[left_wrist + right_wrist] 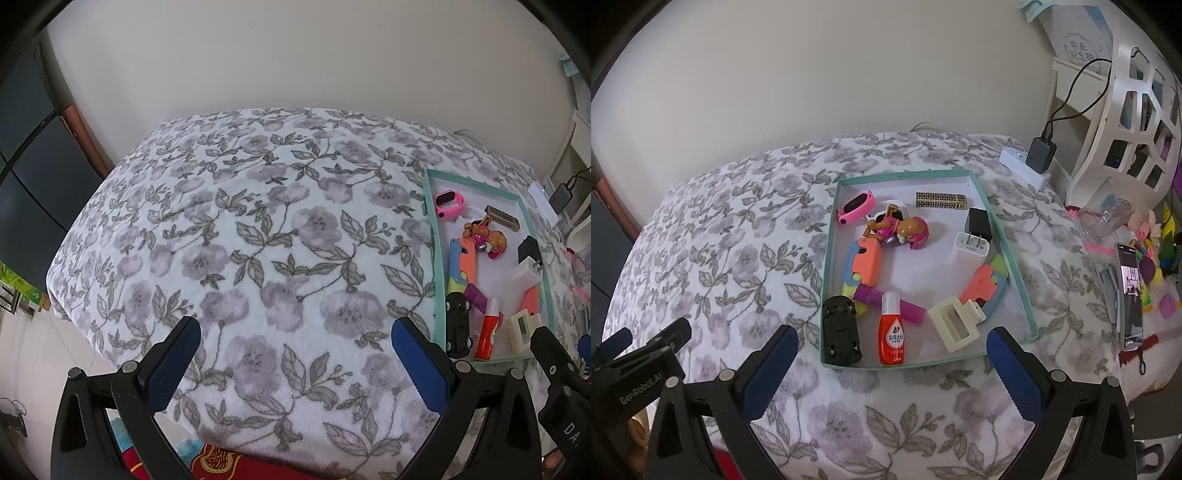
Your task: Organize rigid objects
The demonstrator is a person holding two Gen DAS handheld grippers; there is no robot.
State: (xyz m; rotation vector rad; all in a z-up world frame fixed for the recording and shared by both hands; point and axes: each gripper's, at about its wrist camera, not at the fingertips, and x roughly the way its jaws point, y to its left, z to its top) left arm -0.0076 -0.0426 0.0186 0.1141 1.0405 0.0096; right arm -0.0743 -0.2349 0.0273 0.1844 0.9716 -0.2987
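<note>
Right wrist view: teal tray [1015, 280] dead ahead of right tool [892, 369], jaws spread, empty; red bottle [892, 332] upright at tray's near rim. Left tool [295, 354] spread, empty, tray off to its right; right nearer.

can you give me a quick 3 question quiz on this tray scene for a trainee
1. True or false: the right gripper is shut on the red bottle.
2. Which thing lies in the tray's near left corner? A) pink watch B) black toy car C) white charger
3. Fill in: the left gripper hangs over the floral ____.

Key:
1. False. Its jaws stand open with nothing between them, short of the tray.
2. B. The black toy car lies there; the pink watch is at the far left, the white charger toward the right.
3. blanket
</note>
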